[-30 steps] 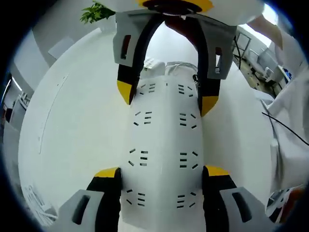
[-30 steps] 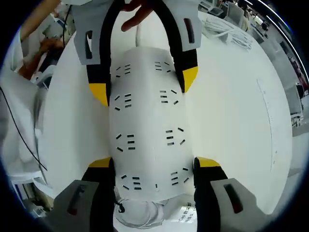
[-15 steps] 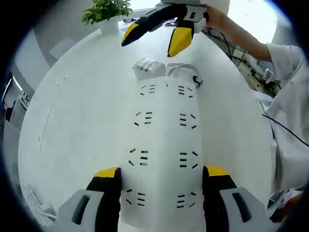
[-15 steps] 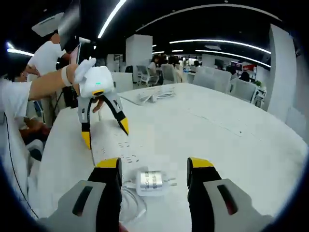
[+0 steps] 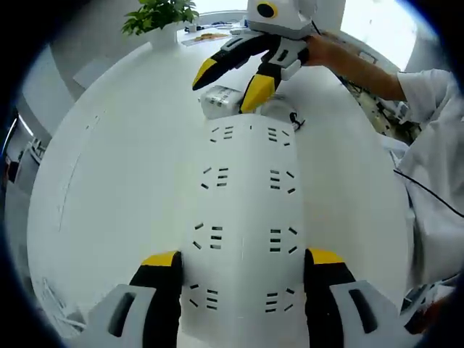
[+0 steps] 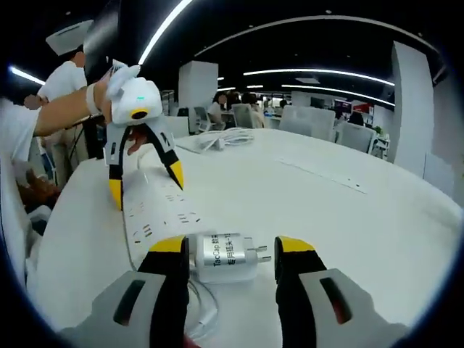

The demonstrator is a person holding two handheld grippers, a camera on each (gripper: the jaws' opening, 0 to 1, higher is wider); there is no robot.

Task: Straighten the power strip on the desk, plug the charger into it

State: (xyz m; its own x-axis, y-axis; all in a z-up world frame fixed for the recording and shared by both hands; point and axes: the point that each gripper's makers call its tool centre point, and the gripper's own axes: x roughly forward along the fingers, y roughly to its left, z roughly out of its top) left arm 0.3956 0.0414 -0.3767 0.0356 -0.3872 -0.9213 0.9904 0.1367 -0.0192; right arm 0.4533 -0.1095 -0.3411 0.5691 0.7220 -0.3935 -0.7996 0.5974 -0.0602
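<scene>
Long white plastic power strip point(image 5: 246, 232) looks straight, left gripper point(image 5: 243, 272) open around it. Right gripper point(image 6: 230, 250) open over the small white charger block point(image 6: 223, 257), not plugged in yet

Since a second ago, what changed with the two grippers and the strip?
The right gripper let go of the far end of the power strip, lifted away, and came down with open jaws either side of the charger, not yet gripping it. The left gripper stayed astride the strip's near end, and the strip did not move. The charger lies where it was, beside its coiled cable.
</scene>
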